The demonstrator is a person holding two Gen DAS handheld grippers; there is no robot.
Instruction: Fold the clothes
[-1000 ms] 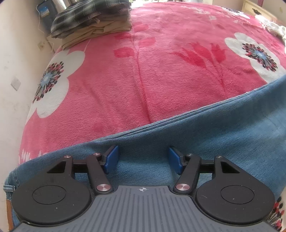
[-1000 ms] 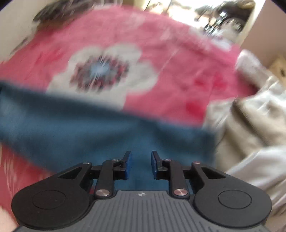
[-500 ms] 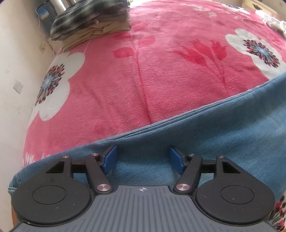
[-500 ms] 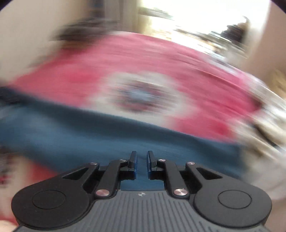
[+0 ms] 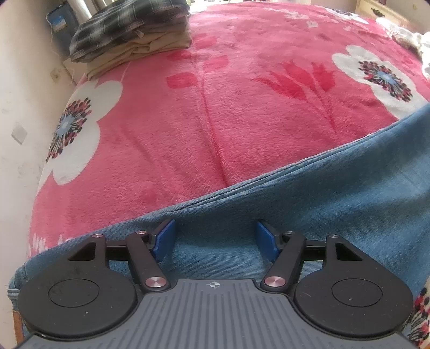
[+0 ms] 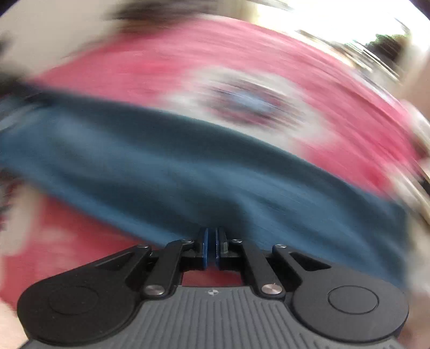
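Blue jeans (image 5: 336, 201) lie spread across the near part of a pink flowered blanket (image 5: 215, 107) on a bed. My left gripper (image 5: 215, 240) hovers over the denim just inside its far seam, open, with the blue pads wide apart and only flat fabric under the gap. The right wrist view is heavily blurred. There the jeans (image 6: 161, 166) run as a dark blue band across the frame. My right gripper (image 6: 212, 236) sits at their near edge, its pads pressed together, and folds of denim converge on the fingertips.
A stack of folded clothes (image 5: 134, 35), plaid on top of tan, sits at the bed's far left corner. A pale wall (image 5: 16, 107) runs along the left side. Light-coloured garments (image 5: 414, 40) lie at the far right by a wooden dresser (image 5: 381, 10).
The right gripper's jaws closed from a small gap to touching, and its view swept sideways so the jeans' near edge now meets the fingertips. The left gripper stayed put and open.
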